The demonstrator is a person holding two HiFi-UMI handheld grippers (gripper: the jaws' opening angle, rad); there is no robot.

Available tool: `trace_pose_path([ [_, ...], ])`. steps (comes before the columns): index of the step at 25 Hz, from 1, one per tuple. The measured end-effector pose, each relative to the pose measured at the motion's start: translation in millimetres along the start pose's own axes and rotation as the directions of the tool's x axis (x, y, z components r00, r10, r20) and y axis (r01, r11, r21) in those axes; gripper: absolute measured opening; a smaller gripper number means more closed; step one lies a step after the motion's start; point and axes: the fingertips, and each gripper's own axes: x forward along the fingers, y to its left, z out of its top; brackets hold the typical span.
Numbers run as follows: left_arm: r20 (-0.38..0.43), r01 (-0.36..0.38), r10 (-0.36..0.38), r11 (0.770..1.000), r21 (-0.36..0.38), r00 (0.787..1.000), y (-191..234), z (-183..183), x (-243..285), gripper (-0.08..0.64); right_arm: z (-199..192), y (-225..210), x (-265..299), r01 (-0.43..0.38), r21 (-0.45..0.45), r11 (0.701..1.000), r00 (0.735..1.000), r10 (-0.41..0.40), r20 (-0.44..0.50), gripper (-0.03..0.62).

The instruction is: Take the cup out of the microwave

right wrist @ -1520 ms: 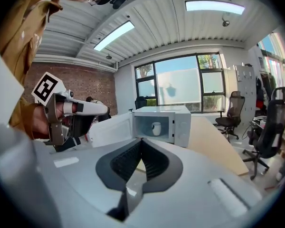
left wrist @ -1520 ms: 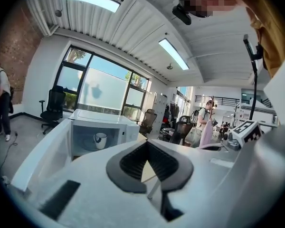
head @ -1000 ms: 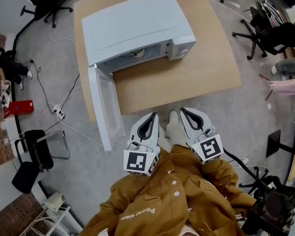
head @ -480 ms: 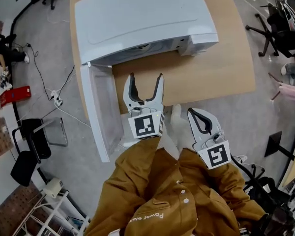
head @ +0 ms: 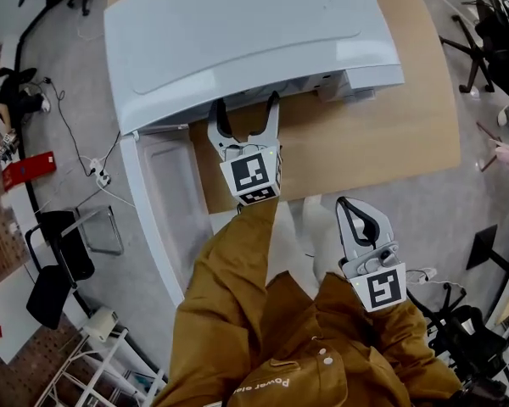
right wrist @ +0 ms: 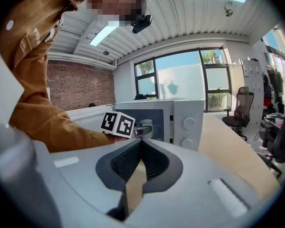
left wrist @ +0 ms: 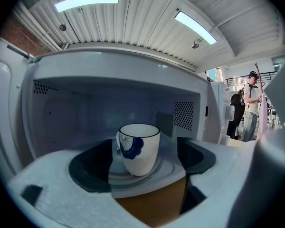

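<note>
A white cup point(left wrist: 138, 148) with a blue flower stands upright on the glass turntable point(left wrist: 133, 175) inside the white microwave point(head: 237, 32). My left gripper point(head: 246, 108) is at the oven's mouth and points in at the cup. Its jaws are opening, with nothing between them, and the cup stands a little beyond the fingertips point(left wrist: 92, 170). In the right gripper view the cup point(right wrist: 146, 126) shows small through the opening, beside the left gripper's marker cube point(right wrist: 118, 123). My right gripper point(head: 349, 203) hangs back near the person's body, shut and empty.
The microwave door point(head: 157, 202) is swung open to the left, past the edge of the wooden table point(head: 382, 134). The control panel point(right wrist: 187, 125) is on the oven's right. Office chairs point(head: 496, 32) and floor cables point(head: 76, 142) surround the table. A person point(left wrist: 251, 106) stands far off.
My left gripper has gone forward from beside the body to the microwave's mouth, and its jaws have opened. The right gripper has drawn back a little and stayed shut.
</note>
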Motion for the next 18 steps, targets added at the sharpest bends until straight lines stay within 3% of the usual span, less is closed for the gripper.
trace_pose_path([
  [10, -0.011, -0.051, 0.05, 0.999, -0.014, 0.999, 7.5, -16.2, 45.5, 0.457, -11.1, 8.0, 9.3, -0.022, 0.022, 1.0, 1.0, 0.022, -0.004, 0.008],
  [18, -0.052, -0.101, 0.104, 0.992, 0.071, 0.993, 18.4, -18.6, 65.5, 0.424, -18.9, 11.2, 9.6, -0.024, 0.035, 0.999, 1.0, 0.025, -0.011, 0.008],
])
